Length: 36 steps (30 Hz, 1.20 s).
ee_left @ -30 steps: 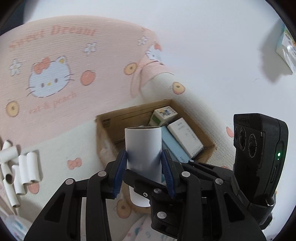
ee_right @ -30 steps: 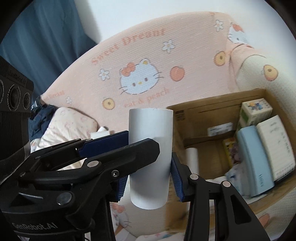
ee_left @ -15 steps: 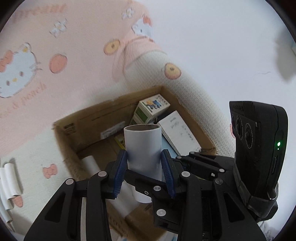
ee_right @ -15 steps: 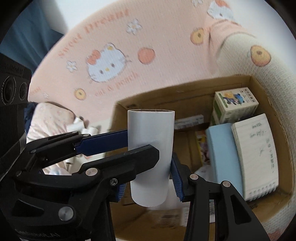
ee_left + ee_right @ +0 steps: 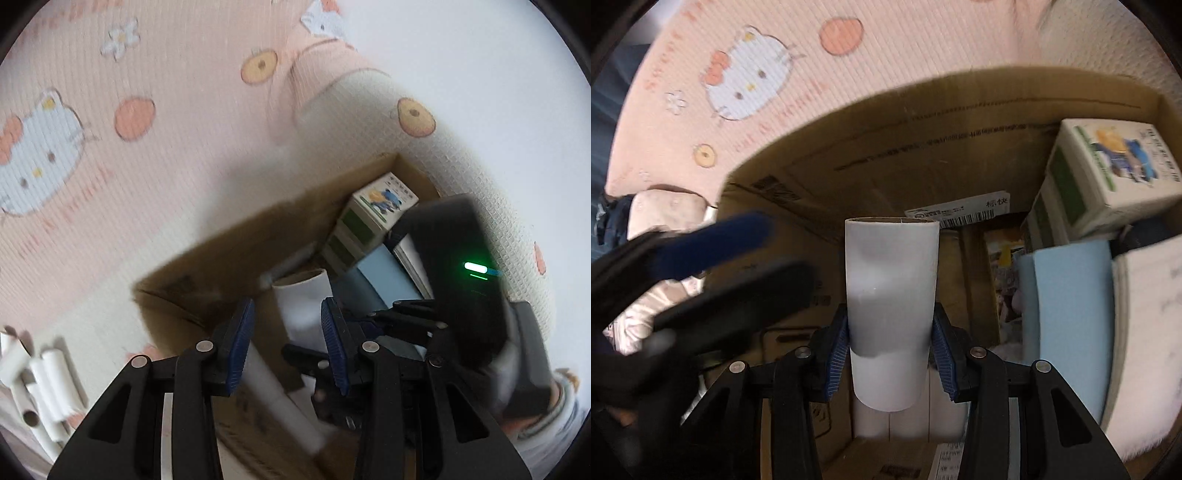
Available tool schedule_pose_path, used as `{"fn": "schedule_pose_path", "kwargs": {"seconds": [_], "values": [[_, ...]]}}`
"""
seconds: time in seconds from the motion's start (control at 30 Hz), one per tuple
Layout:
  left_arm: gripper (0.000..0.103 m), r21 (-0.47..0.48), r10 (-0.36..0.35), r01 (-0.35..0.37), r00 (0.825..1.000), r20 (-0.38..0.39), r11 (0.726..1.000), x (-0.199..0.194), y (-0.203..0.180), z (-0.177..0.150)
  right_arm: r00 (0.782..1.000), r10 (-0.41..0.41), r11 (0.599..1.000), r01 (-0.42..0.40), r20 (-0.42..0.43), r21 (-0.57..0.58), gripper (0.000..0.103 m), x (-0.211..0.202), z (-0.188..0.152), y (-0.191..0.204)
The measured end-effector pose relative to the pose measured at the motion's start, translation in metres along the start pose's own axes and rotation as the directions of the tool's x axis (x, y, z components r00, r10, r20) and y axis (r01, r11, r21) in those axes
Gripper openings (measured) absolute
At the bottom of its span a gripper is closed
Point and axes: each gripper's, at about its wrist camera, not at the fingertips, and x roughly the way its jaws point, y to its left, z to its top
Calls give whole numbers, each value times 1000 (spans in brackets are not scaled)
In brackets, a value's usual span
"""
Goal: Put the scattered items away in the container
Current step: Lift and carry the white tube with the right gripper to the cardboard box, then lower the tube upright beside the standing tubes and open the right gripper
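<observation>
My right gripper [image 5: 891, 360] is shut on a white paper tube [image 5: 891, 295], held upright low inside the brown cardboard box [image 5: 886, 140]. More white tubes [image 5: 908, 421] lie on the box floor beneath it. My left gripper [image 5: 288, 343] is open and empty above the box's near edge [image 5: 177, 295]. Beyond its fingers I see the right gripper [image 5: 402, 325] holding the tube [image 5: 303, 306]. Several loose white tubes [image 5: 44, 384] lie on the bedding at the far left.
The box holds a green-and-white carton [image 5: 1108, 166], a light blue pack [image 5: 1071, 314] and a white pack [image 5: 1152, 332]. A pink Hello Kitty blanket [image 5: 110, 129] lies around the box. A white wall [image 5: 480, 74] stands behind.
My left gripper has let go of its tube and stands open. My right gripper has moved down into the box with its tube. Both views have closed in on the box.
</observation>
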Motion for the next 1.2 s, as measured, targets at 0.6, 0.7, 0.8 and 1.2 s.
{"fn": "schedule_pose_path", "kwargs": {"seconds": [0.6, 0.7, 0.8, 1.2], "values": [[42, -77, -94, 98, 994, 52, 992, -26, 48, -11, 955, -124, 992, 126, -268, -9, 39, 90, 22, 2], [42, -68, -76, 79, 996, 47, 995, -25, 48, -10, 948, -95, 995, 103, -304, 11, 39, 99, 19, 1], [42, -64, -75, 78, 996, 50, 995, -24, 47, -12, 941, -88, 994, 106, -326, 37, 38, 104, 13, -2], [42, -91, -72, 74, 997, 35, 993, -27, 47, -19, 920, -147, 988, 150, -363, -19, 42, 101, 11, 22]]}}
